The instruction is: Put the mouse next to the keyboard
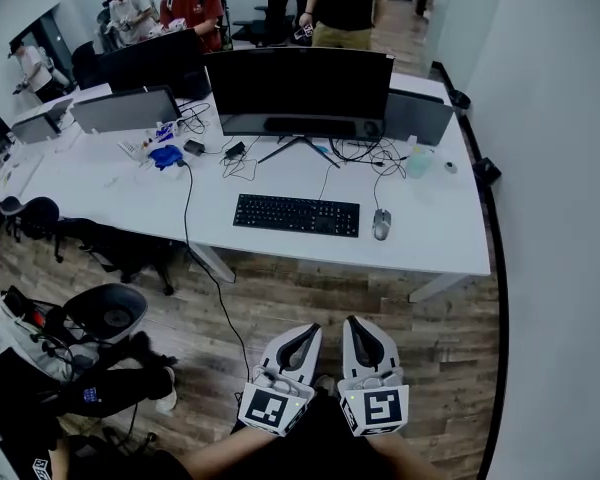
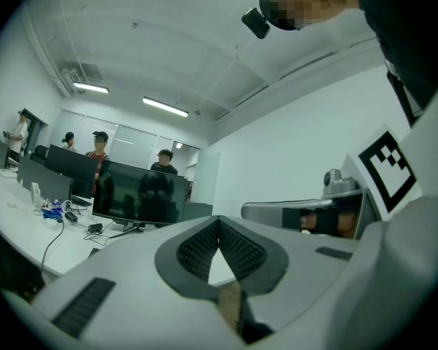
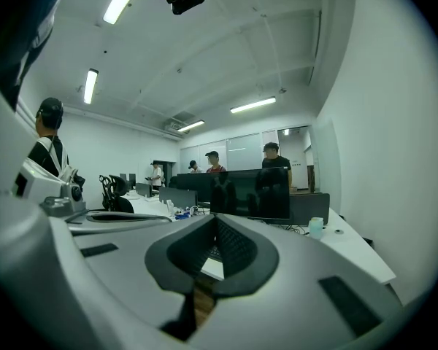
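A grey mouse (image 1: 381,224) lies on the white desk (image 1: 110,188), just right of the black keyboard (image 1: 296,215). Both grippers are held low in front of the person, well short of the desk. My left gripper (image 1: 304,330) is shut with nothing in it, its tips meeting in the left gripper view (image 2: 219,219). My right gripper (image 1: 355,322) is shut and empty too, its tips closed in the right gripper view (image 3: 217,218). The keyboard (image 3: 213,253) shows faintly through the gap behind the right tips.
A large dark monitor (image 1: 300,93) stands behind the keyboard, with cables (image 1: 242,158) and a clear cup (image 1: 418,161) nearby. A black cable (image 1: 202,268) hangs to the wooden floor. An office chair (image 1: 105,313) and a bag sit at the left. Several people stand beyond the desk.
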Demonstrator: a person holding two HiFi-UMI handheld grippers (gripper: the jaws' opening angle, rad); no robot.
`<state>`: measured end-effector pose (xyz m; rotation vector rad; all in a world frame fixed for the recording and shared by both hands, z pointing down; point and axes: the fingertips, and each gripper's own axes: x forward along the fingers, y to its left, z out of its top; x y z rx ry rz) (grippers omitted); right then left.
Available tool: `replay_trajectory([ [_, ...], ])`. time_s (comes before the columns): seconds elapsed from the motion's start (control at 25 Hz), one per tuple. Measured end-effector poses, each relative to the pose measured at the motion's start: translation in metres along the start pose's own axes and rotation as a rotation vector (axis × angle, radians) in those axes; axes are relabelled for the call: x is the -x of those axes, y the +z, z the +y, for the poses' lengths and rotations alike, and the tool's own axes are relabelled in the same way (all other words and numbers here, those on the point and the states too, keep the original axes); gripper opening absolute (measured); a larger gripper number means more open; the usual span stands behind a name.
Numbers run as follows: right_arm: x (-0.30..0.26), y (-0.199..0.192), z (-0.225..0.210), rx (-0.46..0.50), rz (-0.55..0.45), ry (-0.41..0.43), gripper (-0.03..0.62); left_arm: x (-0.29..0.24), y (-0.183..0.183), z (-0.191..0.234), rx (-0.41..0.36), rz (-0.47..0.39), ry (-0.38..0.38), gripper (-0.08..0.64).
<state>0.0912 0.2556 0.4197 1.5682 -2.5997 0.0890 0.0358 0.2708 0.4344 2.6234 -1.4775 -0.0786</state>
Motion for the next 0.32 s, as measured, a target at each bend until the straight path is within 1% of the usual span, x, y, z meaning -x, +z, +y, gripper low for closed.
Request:
replay_trajectory([
  [0.12, 0.0011, -0.0025, 0.0032, -0.006, 0.005, 0.004, 0.018, 0.0003, 0.0026, -0.003, 0.002, -0.016, -0.032, 0.005],
  [0.32, 0.0033, -0.0031, 0.0022, 0.007, 0.017, -0.001, 0.018, -0.001, 0.0045, -0.0068, -0.004, -0.009, -0.047, 0.005],
])
